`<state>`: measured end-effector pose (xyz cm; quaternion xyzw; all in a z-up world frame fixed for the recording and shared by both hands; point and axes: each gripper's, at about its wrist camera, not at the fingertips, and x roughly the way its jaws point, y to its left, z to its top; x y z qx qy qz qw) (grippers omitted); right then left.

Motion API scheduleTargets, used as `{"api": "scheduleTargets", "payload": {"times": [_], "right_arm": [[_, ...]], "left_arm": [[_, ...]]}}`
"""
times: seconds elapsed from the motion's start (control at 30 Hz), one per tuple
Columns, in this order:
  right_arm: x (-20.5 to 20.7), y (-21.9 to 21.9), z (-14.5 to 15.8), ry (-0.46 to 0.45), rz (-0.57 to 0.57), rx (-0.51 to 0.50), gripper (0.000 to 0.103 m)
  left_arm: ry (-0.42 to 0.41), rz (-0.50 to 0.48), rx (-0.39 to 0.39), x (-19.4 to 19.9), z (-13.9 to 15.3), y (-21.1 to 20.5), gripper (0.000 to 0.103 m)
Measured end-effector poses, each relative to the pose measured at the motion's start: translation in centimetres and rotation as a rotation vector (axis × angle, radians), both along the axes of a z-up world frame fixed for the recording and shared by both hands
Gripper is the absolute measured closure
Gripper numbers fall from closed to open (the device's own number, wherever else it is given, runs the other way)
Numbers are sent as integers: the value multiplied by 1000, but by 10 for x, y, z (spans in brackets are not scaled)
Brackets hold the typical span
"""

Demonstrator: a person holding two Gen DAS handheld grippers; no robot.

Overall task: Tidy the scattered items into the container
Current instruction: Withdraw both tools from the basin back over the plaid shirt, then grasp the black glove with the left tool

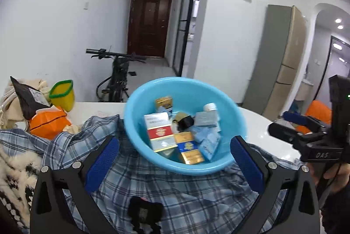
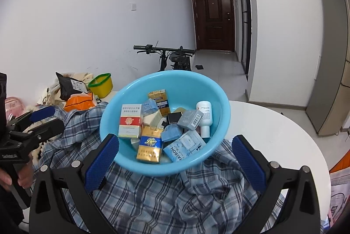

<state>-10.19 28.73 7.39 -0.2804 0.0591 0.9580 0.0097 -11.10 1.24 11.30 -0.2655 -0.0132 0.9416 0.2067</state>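
The blue basin (image 2: 131, 89) sits tilted on a rumpled blue plaid shirt (image 2: 153, 194) that covers the near part of the white worktop (image 2: 273, 124). Inside it lies a jumble of small packs: a red-and-white box (image 2: 129, 123), a blue-and-gold box (image 2: 150, 145), a second gold box (image 2: 159, 99) leaning against the far wall, a pale blue packet (image 2: 184, 146) with printed lettering, a grey carton (image 2: 190, 120), a black cube (image 2: 174, 118) and a white bottle (image 2: 204, 118) standing against the right side. They overlap one another, so what lies underneath cannot be made out.

The left claw (image 1: 175, 165) hangs released just before the basin's near rim, its blue pads (image 1: 101, 165) spread to either side and grasping nothing. The right claw (image 2: 176, 163) is likewise spread wide and empty, also low over the shirt at the basin's near edge.

Left of the basin the worktop is crowded: an orange bag (image 2: 79, 100), a black pouch (image 2: 70, 85), a yellow tub with a green rim (image 2: 101, 84) and cream fabric (image 1: 19, 165) with a dark pattern. Behind the worktop stands a black bicycle (image 2: 172, 59), and a brown door (image 2: 215, 15) ends the hallway.
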Motion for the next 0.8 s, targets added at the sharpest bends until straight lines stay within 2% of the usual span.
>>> {"api": "scheduleTargets", "payload": {"times": [0.2, 0.33, 0.47, 0.67, 0.8], "right_arm": [[4, -1, 4, 5, 4, 7, 0], [5, -1, 0, -28, 18, -13, 0], [5, -5, -19, -130, 59, -5, 0], [19, -19, -56, -246, 128, 49, 0], [29, -29, -87, -333, 186, 34, 0]], "left_arm": [[58, 3, -44, 10, 11, 5, 0], [-28, -94, -39, 8, 8, 9, 0], [-60, -131, -69, 13, -1, 8, 0], [-177, -158, -152, 18, -40, 6, 0], [-260, -158, -216, 22, -74, 7, 0]]}}
